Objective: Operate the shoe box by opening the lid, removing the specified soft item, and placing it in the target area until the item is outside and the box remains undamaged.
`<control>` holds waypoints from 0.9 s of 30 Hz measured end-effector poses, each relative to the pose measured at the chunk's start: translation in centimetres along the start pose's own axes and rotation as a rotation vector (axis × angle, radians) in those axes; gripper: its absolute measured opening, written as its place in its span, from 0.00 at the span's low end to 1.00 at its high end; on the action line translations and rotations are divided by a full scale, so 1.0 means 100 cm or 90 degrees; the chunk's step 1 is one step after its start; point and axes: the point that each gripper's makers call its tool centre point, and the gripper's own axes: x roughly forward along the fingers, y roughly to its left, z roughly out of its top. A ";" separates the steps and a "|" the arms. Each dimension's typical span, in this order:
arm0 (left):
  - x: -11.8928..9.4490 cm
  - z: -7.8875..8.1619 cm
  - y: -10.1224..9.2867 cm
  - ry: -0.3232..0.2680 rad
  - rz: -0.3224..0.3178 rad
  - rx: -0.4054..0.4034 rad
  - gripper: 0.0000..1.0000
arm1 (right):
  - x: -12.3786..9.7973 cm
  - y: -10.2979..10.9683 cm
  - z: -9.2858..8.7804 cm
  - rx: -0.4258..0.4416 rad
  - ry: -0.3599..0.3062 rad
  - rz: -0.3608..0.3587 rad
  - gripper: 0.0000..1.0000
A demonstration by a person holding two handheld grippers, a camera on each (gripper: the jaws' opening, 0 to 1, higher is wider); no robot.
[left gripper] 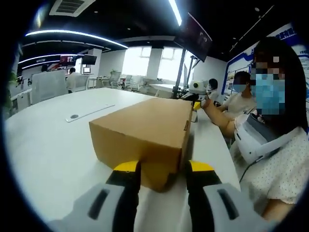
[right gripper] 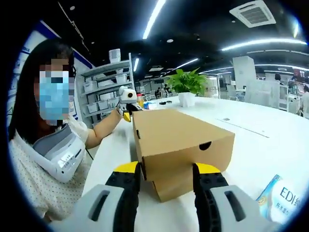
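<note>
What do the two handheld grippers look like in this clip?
Both match: the left gripper and right gripper each have two black jaws capped with yellow tips, mounted on light grey bodies with dark oval slots. No cables or markings are visible on them.

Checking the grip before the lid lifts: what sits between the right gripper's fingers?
In the right gripper view, the end of the shoe box sits between the right gripper's yellow-tipped fingers.
</note>
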 end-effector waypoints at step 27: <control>0.004 -0.006 0.013 0.035 0.028 0.031 0.33 | 0.004 -0.005 -0.011 -0.066 0.032 -0.017 0.41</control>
